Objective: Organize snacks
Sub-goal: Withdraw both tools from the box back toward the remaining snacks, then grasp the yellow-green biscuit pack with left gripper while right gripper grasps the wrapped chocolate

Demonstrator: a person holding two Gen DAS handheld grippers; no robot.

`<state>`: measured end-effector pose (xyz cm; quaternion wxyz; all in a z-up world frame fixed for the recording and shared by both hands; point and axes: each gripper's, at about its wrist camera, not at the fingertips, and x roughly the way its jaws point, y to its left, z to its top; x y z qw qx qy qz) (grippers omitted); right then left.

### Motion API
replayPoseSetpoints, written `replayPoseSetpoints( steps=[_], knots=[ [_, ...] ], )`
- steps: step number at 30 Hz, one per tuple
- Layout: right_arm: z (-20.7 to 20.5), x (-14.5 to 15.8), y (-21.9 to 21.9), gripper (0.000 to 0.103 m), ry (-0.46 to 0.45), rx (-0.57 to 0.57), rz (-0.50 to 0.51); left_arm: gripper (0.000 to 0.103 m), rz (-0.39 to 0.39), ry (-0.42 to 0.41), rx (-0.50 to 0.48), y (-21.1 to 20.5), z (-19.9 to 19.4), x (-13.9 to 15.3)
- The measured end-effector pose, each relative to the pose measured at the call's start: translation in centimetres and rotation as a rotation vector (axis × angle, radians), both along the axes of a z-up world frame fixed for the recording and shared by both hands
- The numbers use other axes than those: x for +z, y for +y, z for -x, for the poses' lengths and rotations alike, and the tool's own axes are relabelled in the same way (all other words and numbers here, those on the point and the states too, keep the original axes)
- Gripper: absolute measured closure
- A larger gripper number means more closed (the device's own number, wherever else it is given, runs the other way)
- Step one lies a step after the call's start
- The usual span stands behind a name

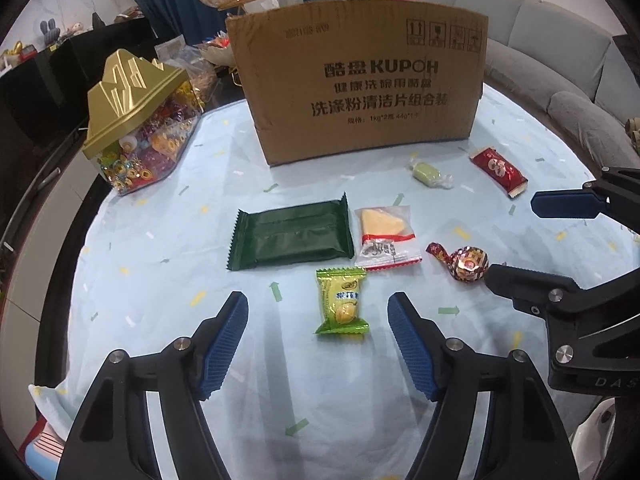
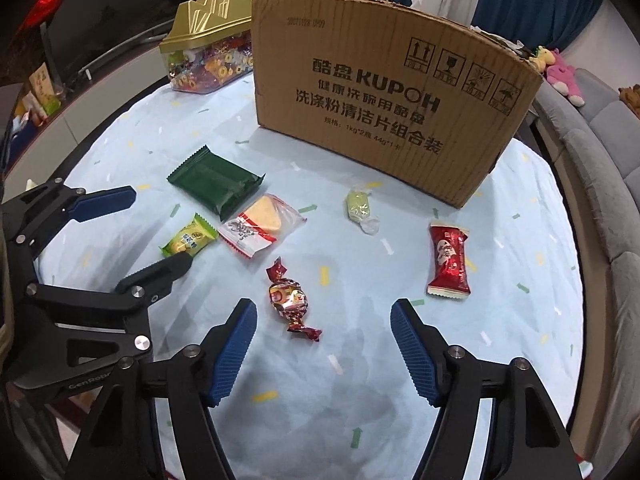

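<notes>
**Both grippers open over the snack spread**

Left gripper (image 1: 318, 322): jaws apart, nothing held. The green-yellow snack pack (image 1: 342, 301) lies flat on the pale blue tablecloth (image 1: 160, 280) between its blue pads, touching neither. Just past the fingertips: dark green wrapper (image 1: 291, 235), and beside it the clear packet with a yellow wedge (image 1: 386, 236).

Right gripper (image 2: 323, 326): jaws also apart, empty. The red-gold twist candy (image 2: 291, 300) sits between the fingertips, nearer the left pad, no contact visible. Ahead and to its right lies the red bar wrapper (image 2: 449, 261); ahead, the pale green wrapped sweet (image 2: 360, 209).

Cardboard box (image 1: 360, 84) stands upright beyond all the snacks, well ahead of both tools. Gold-lidded candy jar (image 1: 140, 120) sits far left of the left gripper, near the box's left side.
</notes>
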<state>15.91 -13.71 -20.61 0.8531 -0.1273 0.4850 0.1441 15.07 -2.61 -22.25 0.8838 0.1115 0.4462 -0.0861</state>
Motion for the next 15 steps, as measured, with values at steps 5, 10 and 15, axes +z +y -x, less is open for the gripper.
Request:
replayPoseSetpoints(
  steps=[5, 10, 15],
  knots=[
    [-0.1, -0.5, 0.2, 0.032, 0.013, 0.021, -0.015, 0.040, 0.013, 0.034, -0.009, -0.1, -0.2, -0.8],
    [-0.3, -1.0, 0.5, 0.041, 0.034, 0.040, -0.033, 0.042, 0.024, 0.046, -0.001, 0.0, -0.5, -1.1],
    [-0.7, -1.8, 0.5, 0.047, 0.050, 0.046, -0.049, 0.042, 0.021, 0.052, 0.006, 0.1, -0.7, -1.5]
  ],
)
